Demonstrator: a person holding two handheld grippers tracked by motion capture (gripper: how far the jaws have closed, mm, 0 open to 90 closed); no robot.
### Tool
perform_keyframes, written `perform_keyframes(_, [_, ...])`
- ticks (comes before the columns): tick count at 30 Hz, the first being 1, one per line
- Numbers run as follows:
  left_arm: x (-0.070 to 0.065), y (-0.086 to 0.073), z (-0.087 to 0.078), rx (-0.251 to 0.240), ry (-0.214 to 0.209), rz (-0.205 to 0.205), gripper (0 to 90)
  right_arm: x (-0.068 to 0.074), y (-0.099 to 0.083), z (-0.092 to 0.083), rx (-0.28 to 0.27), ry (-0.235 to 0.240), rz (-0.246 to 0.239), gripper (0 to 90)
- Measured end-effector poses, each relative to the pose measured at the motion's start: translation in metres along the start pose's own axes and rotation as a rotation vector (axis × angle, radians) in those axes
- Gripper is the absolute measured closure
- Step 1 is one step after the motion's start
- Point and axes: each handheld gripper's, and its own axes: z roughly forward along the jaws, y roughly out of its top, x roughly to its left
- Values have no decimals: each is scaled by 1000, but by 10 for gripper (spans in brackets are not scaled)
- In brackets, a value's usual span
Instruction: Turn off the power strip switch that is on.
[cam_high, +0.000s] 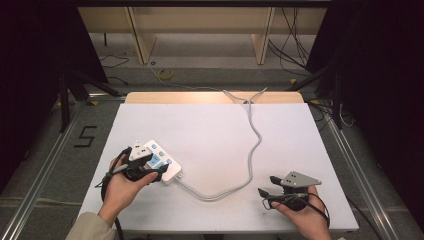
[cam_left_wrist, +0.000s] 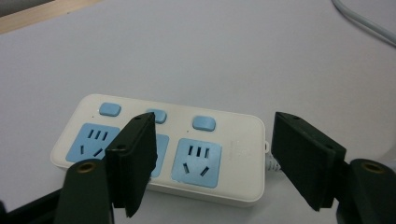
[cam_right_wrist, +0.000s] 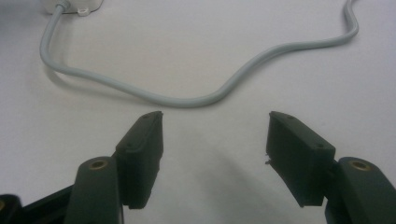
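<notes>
My left gripper (cam_high: 159, 172) hovers over the strip (cam_high: 159, 159) at the table's (cam_high: 215, 130) left front, jaws spread wide with nothing between them. In the left gripper view one jaw stands over the middle socket and the other just past the end where the cord (cam_high: 250, 165) leaves. My right gripper (cam_high: 264, 196) sits well apart at the right front, also wide and empty, aimed at a bare patch of table just short of the cord's curve.

What could go wrong, as I judge it: if I close the left gripper as it stands, one jaw may land on the socket face or a blue switch (cam_left_wrist: 204, 122) instead of the strip's edge, and so press the switch or slip off the smooth white shell. The other jaw sits close to the cord's exit and could pinch the strain relief. A skewed grip could also twist or slide the strip, since it lies loose on a slick surface.

The cord loops from the strip toward the front, then runs up to the far edge. It lies between my two grippers, so dragging the strip could whip that loop into my right gripper. Beyond the table are floor cables and wooden legs, none of them in my way.
</notes>
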Motion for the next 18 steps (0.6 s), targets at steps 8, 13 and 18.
perform_keyframes(8, [-1,-17,-6,-16,4,14,294,0,0,0,-3,2,-2,375])
perform_keyframes(13, [-1,-32,-12,-23,8,15,278,0,0,0,-4,3,-2,375])
perform_keyframes(18, [-1,-45,-17,-24,21,16,277,0,0,0,-4,3,-3,375])
